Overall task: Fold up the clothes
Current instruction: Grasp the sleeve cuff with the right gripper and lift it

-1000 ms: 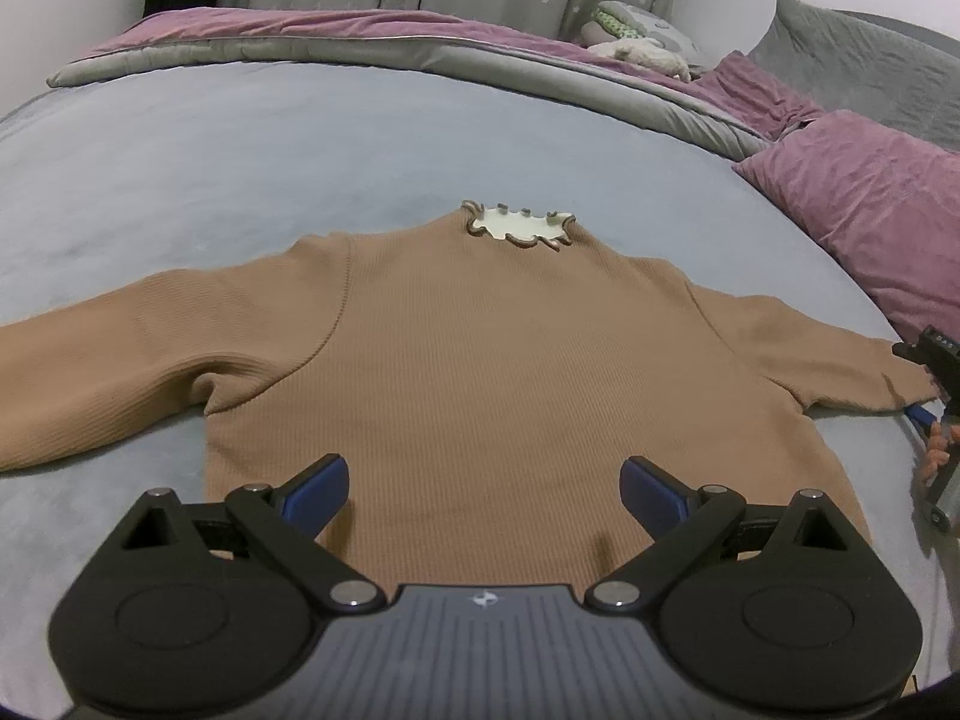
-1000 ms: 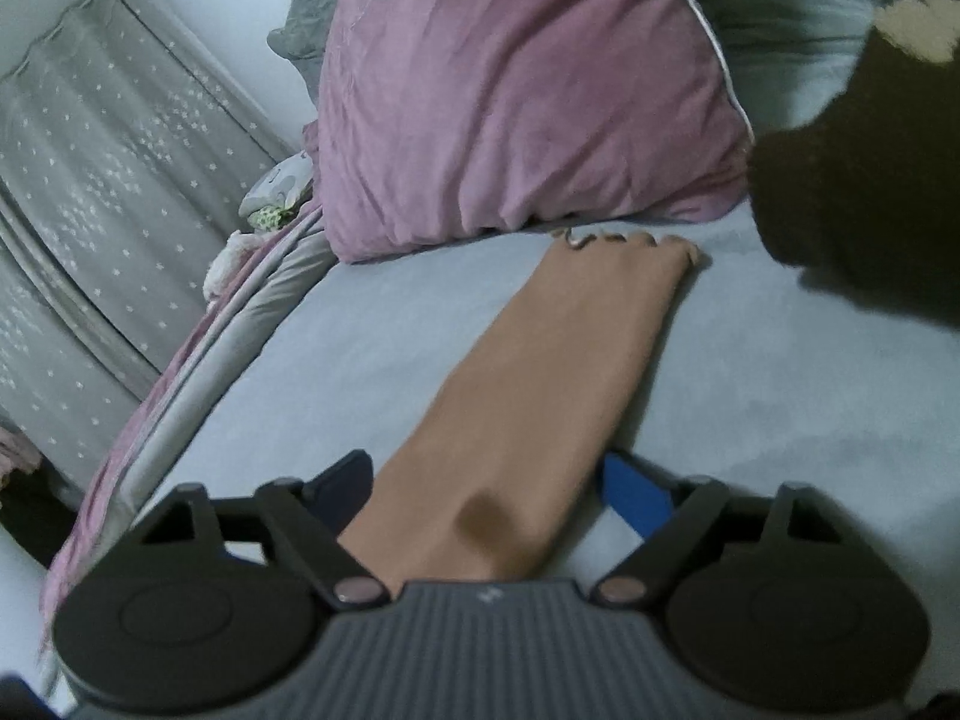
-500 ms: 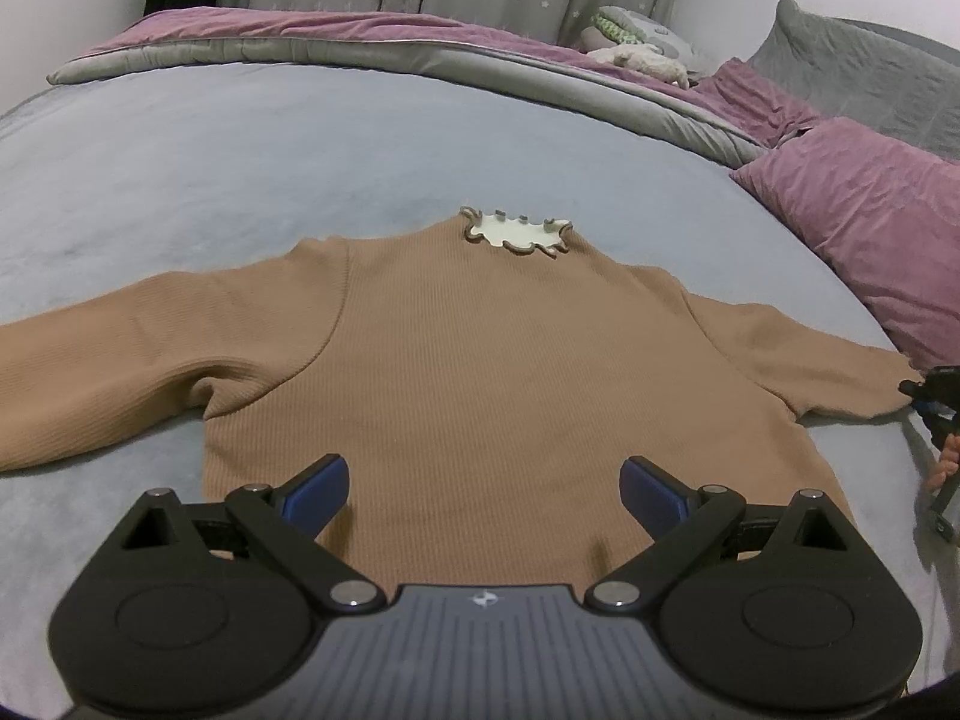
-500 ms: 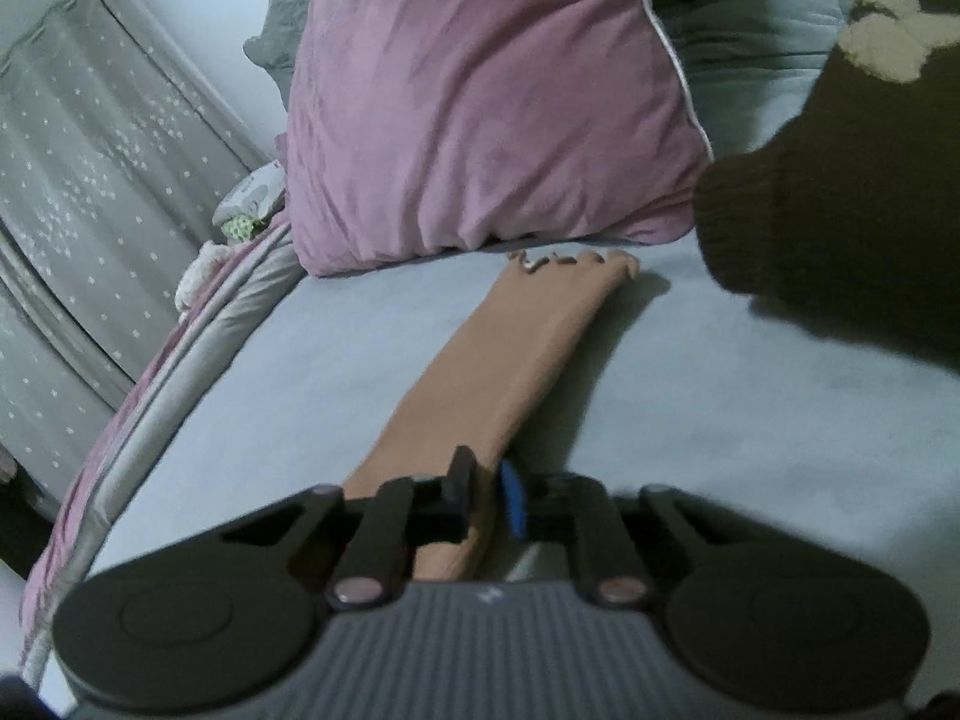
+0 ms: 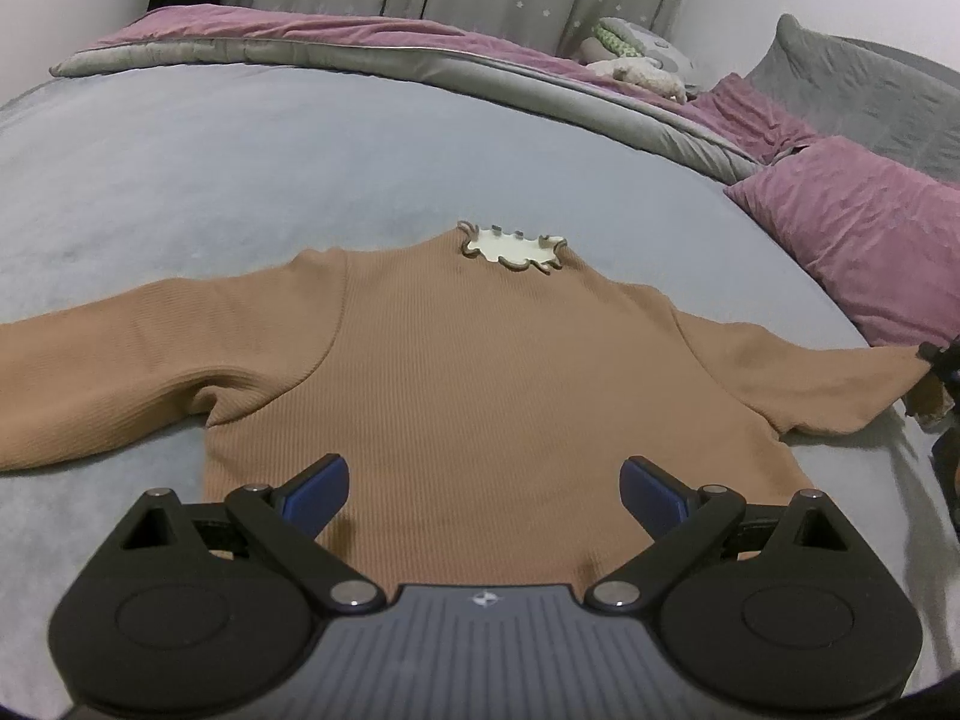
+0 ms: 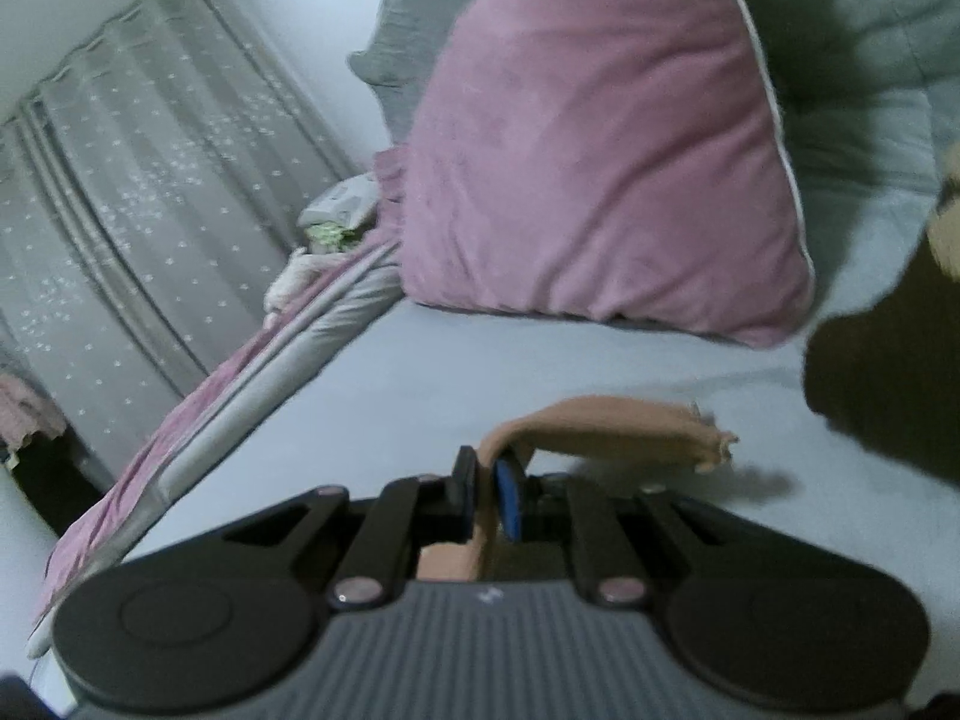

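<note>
A tan ribbed sweater (image 5: 480, 384) lies flat on the grey bed, neck with its cream lining (image 5: 513, 247) pointing away. My left gripper (image 5: 483, 483) hovers open over the sweater's hem, nothing between its blue pads. In the right wrist view my right gripper (image 6: 486, 492) is shut on the sweater's right sleeve (image 6: 612, 429); the sleeve is raised off the bed and its cuff droops to the right. In the left wrist view that gripper (image 5: 943, 363) shows at the right edge, holding the sleeve end.
A purple pillow (image 6: 600, 168) and a grey pillow (image 5: 870, 96) lie at the head of the bed. A dark brown garment (image 6: 888, 372) sits right of the sleeve. A folded purple-grey duvet (image 5: 360, 48) and curtains (image 6: 120, 210) line the far side.
My right gripper shut on the sleeve and lifted it off the bed, so the sleeve now folds over and hangs. My left gripper stayed put.
</note>
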### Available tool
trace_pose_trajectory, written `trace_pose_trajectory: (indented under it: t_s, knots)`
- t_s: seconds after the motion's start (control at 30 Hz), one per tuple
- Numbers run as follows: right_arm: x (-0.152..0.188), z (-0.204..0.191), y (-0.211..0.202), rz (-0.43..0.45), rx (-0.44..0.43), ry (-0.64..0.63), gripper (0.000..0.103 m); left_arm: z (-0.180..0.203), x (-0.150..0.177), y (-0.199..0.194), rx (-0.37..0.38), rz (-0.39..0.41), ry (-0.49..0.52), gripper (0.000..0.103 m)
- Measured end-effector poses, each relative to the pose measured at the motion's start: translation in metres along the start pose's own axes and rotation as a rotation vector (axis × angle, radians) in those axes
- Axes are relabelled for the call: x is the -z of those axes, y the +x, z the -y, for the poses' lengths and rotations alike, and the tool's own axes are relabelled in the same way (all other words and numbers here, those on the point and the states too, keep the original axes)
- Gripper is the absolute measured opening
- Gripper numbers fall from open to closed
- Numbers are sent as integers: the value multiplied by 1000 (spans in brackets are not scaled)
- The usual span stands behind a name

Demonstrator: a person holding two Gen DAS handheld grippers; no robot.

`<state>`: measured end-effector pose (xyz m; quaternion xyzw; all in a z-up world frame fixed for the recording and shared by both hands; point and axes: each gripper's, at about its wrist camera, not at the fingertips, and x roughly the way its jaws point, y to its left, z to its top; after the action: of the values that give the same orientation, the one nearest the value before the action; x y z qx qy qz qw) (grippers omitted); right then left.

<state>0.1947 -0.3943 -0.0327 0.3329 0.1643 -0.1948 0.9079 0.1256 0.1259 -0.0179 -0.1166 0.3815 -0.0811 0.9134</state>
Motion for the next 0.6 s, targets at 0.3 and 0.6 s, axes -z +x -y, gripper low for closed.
trace_pose_trajectory:
  t_s: [0.3,0.6]
  knots:
    - [-12,-44,-42,16,-99,-66,9,-4,-4,-7,17,13,-25,97]
    - [-11,-96,-83,6,-203,-128,9,-8,-7,-14,27,26,-47,97]
